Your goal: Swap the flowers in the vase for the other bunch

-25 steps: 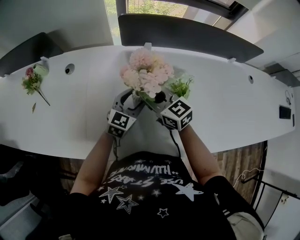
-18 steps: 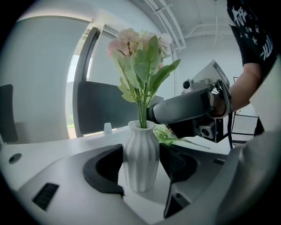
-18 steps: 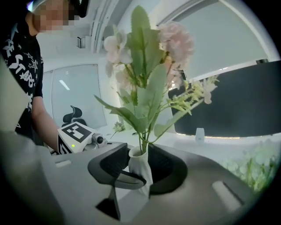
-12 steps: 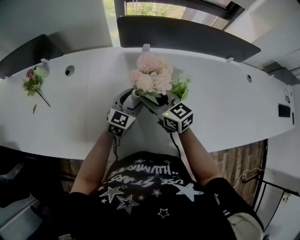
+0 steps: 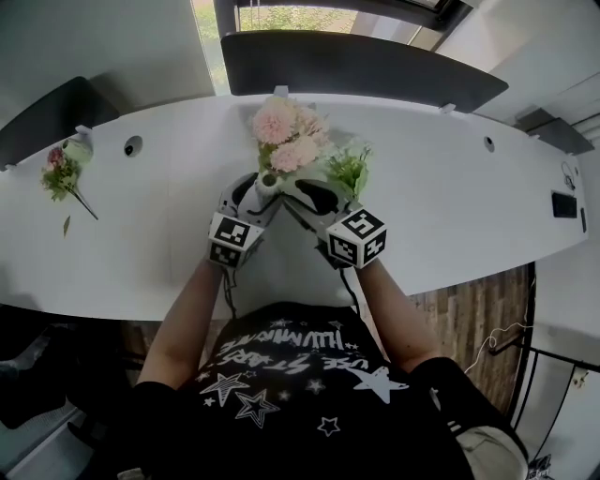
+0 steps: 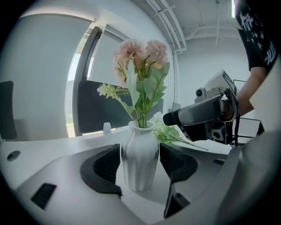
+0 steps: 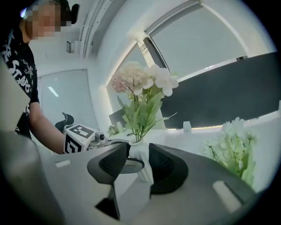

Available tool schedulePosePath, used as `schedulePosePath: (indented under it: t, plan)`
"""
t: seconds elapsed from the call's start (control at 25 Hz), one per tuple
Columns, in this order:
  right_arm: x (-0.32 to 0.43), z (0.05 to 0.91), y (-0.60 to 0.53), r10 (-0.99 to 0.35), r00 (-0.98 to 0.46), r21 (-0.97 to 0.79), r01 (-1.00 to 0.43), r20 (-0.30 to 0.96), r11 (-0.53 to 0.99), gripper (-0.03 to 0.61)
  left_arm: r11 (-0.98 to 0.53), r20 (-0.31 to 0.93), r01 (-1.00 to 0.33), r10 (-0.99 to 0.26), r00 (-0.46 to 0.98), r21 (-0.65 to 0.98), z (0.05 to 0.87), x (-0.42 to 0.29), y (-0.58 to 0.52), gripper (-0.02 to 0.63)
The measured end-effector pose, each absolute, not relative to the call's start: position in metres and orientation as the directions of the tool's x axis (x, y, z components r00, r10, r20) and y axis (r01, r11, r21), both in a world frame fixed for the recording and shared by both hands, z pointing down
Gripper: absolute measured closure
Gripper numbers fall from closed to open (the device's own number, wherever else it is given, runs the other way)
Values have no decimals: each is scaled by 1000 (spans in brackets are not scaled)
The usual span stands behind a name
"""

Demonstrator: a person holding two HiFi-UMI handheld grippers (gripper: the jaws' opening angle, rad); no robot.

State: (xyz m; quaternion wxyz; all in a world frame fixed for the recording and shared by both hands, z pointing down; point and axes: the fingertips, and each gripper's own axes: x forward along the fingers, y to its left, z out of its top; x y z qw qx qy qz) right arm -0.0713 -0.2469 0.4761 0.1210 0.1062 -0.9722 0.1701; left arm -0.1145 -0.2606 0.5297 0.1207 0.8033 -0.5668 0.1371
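Pinching the white vase (image 6: 139, 158), pink bunch (image 5: 284, 131) inside, near the worktop's (image 5: 450, 206) far edge with left gripper (image 5: 261, 187) fingers; just spread right gripper (image 7: 138, 162) fingers, vase showing between, unpressed.

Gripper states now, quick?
Left hand-held gripper: closed on the vase.
Right hand-held gripper: open, jaws just opened; vase shows between them, not gripped.

Window (image 5: 281, 17) daylight floods in (edges warp), foreground perhaps soft.

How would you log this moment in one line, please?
left gripper: clamped on vase | right gripper: jaws just opened, gripping nothing | pink flowers: in vase | green-white bunch: on table
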Motion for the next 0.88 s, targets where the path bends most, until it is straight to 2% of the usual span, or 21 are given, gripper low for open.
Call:
schedulePosePath:
  t: [0.4,0.6,0.76,0.8,0.84,0.88]
  plan:
    - [-44,466,-234,-279,-925,-307,-352,257,884,422,-319,314,-947,-898,309,18,512,-123,-233,333]
    - [-31,459,-218,-354,-903,-311,-418,241,854,424,-355,287,-932,-887,362,79,505,-116,-203,334]
    - [-25,457,-194,-422,-877,-306,-476,229,824,471,-403,251,-910,-874,415,99,493,-110,-175,337]
    - [-24,456,-187,-437,-871,-307,-488,224,817,484,-412,242,-906,-873,423,99,489,-110,-167,349]
    - [-23,456,-179,-449,-867,-312,-497,215,810,494,-415,235,-905,-874,426,98,487,-110,-159,395]
    - [-21,455,-170,-461,-864,-320,-504,204,802,499,-415,227,-905,-876,426,99,484,-112,-151,470]
